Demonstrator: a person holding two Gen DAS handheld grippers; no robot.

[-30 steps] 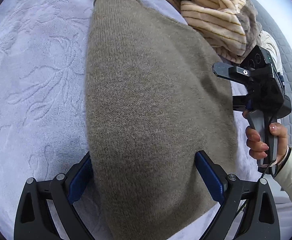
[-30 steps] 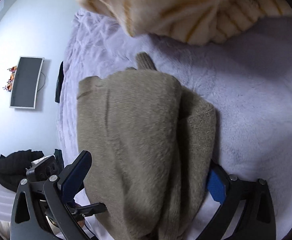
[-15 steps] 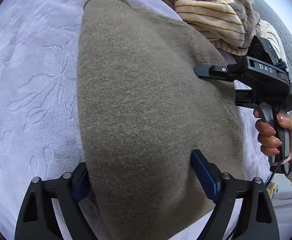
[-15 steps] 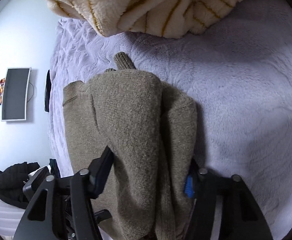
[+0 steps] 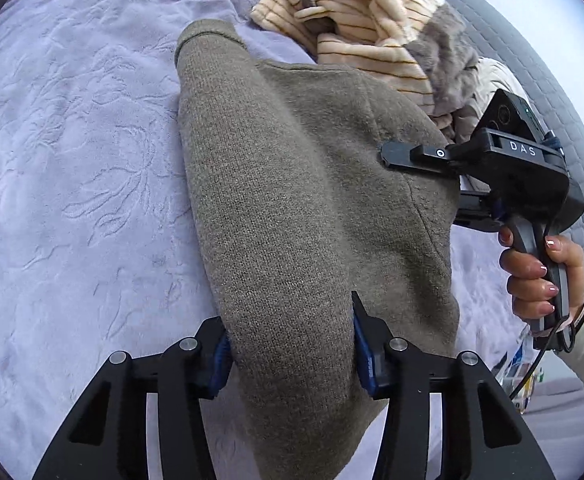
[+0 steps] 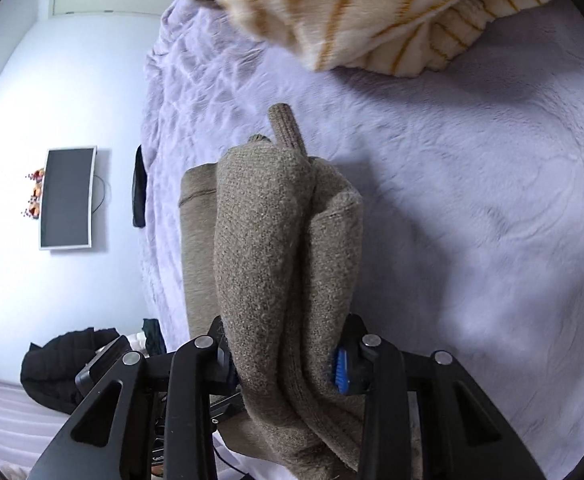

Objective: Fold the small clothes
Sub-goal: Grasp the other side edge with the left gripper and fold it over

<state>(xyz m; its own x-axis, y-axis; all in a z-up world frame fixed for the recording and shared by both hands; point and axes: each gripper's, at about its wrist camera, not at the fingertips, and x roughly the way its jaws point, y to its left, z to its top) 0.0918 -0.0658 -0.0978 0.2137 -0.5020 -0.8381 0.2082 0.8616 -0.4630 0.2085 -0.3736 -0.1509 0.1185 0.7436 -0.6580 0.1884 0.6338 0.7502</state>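
Observation:
An olive-brown knit sweater lies folded lengthwise on a lilac bedspread, its near end raised off the cover. My left gripper is closing, and its blue pads press the sweater's near edge from both sides. My right gripper is closing too and squeezes a bunched fold of the same sweater between its pads. In the left wrist view the right gripper reaches in from the right, held by a hand. A ribbed cuff sticks out at the sweater's far end.
A heap of cream clothes with tan stripes lies at the far end of the bed, close behind the sweater. A grey quilted headboard stands at the right. Past the bed's left edge are a wall screen and a black jacket.
Both grippers went from wide open around the sweater to closed on it. The near end of the sweater has risen off the bedspread and bunched narrower.

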